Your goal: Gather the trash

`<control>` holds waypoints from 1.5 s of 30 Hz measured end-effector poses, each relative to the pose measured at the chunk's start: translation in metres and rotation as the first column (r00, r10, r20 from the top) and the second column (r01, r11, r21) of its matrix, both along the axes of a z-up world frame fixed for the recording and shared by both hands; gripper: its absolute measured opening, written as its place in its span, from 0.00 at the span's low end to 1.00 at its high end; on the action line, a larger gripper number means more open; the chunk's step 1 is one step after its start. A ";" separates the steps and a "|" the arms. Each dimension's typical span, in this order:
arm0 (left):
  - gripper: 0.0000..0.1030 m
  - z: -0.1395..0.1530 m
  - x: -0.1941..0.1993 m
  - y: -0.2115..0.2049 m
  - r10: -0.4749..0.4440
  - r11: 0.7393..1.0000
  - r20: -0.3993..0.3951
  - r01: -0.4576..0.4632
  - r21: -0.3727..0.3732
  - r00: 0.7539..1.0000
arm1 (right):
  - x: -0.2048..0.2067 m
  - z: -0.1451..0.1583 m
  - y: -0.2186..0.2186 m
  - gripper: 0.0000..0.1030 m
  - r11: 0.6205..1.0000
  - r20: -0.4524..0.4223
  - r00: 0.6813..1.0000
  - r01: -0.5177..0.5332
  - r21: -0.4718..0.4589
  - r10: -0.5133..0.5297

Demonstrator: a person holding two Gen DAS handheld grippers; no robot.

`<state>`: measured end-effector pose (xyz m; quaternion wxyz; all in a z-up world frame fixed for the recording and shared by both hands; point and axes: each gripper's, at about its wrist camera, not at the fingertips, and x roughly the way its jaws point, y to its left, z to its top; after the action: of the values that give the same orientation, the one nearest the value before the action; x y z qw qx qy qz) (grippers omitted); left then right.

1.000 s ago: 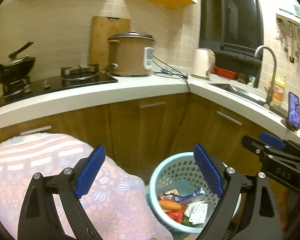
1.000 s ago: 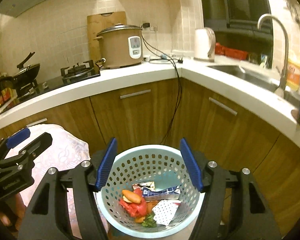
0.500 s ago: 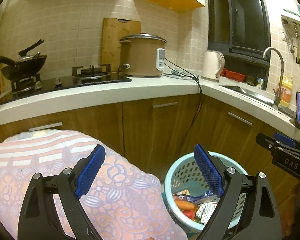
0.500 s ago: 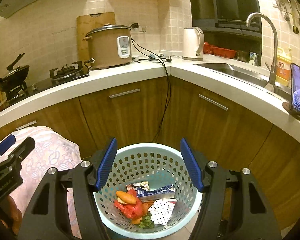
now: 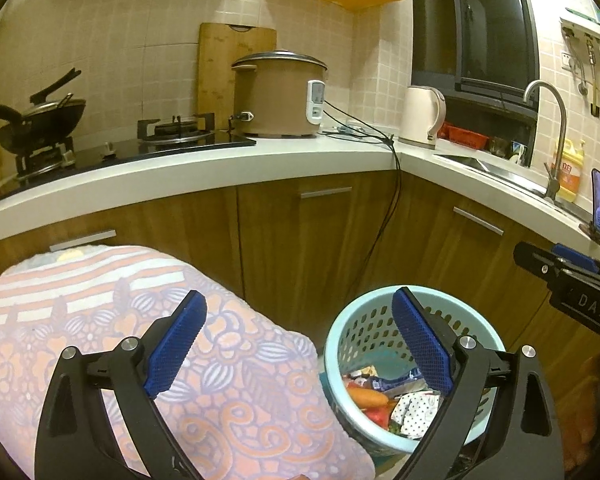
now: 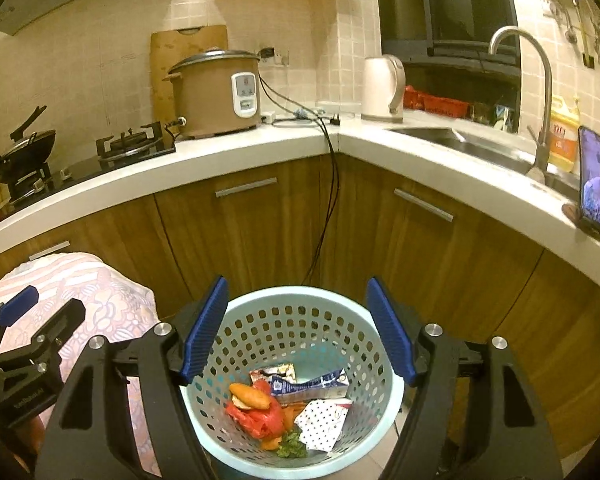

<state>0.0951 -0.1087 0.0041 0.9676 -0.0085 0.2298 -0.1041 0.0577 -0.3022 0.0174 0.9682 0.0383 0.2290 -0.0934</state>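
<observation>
A light blue perforated trash basket (image 6: 300, 300) stands on the floor by the cabinets; it also shows in the left wrist view (image 5: 364, 312). Inside lie a bread piece (image 6: 249, 395), red scraps (image 6: 260, 418), a blue wrapper (image 6: 312, 385), dotted paper (image 6: 322, 420) and greens. My right gripper (image 6: 298, 328) is open and empty, above the basket. My left gripper (image 5: 298, 344) is open and empty, above the edge of a floral cloth (image 5: 160, 344), left of the basket.
Wooden cabinets (image 6: 252, 224) run under a white L-shaped counter (image 6: 236, 160). On it stand a rice cooker (image 6: 216, 92), kettle (image 6: 382, 88), gas stove (image 6: 132, 144), wok (image 5: 40, 116), sink tap (image 6: 536, 80) and phone (image 6: 596, 184). A cable (image 6: 332, 200) hangs down the cabinet.
Both views have risen and pulled back a little; the counter shows lower and the basket sits further right in the left wrist view. Both grippers stay open and empty.
</observation>
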 end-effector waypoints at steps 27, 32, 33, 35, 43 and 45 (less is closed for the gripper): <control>0.89 -0.001 -0.001 -0.001 -0.007 1.000 -0.005 0.007 -0.001 1.000 | 0.002 -0.001 0.003 0.66 1.000 -0.003 1.000 -0.009 -0.002 0.009; 0.89 -0.001 0.000 0.001 -0.006 1.000 -0.010 0.006 -0.006 1.000 | 0.003 -0.002 0.002 0.66 1.000 -0.008 1.000 -0.011 0.007 0.011; 0.89 -0.001 0.000 0.001 -0.005 1.000 -0.011 0.005 -0.008 1.000 | 0.003 -0.002 0.003 0.66 1.000 -0.007 1.000 -0.010 0.007 0.010; 0.89 -0.002 0.002 0.002 -0.006 1.000 -0.015 0.006 -0.010 1.000 | 0.003 -0.002 0.003 0.66 1.000 -0.007 1.000 -0.009 0.007 0.009; 0.89 -0.003 0.002 0.001 -0.009 1.000 -0.015 0.009 -0.003 1.000 | 0.004 -0.002 0.002 0.66 1.000 -0.007 1.000 -0.015 0.023 0.015; 0.89 -0.003 0.003 0.001 -0.009 1.000 -0.017 0.009 -0.004 1.000 | 0.004 -0.002 0.002 0.66 1.000 -0.004 1.000 -0.015 0.018 0.015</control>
<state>0.0978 -0.1078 0.0006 0.9652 -0.0102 0.2379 -0.1087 0.0612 -0.2999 0.0156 0.9680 0.0450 0.2322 -0.0841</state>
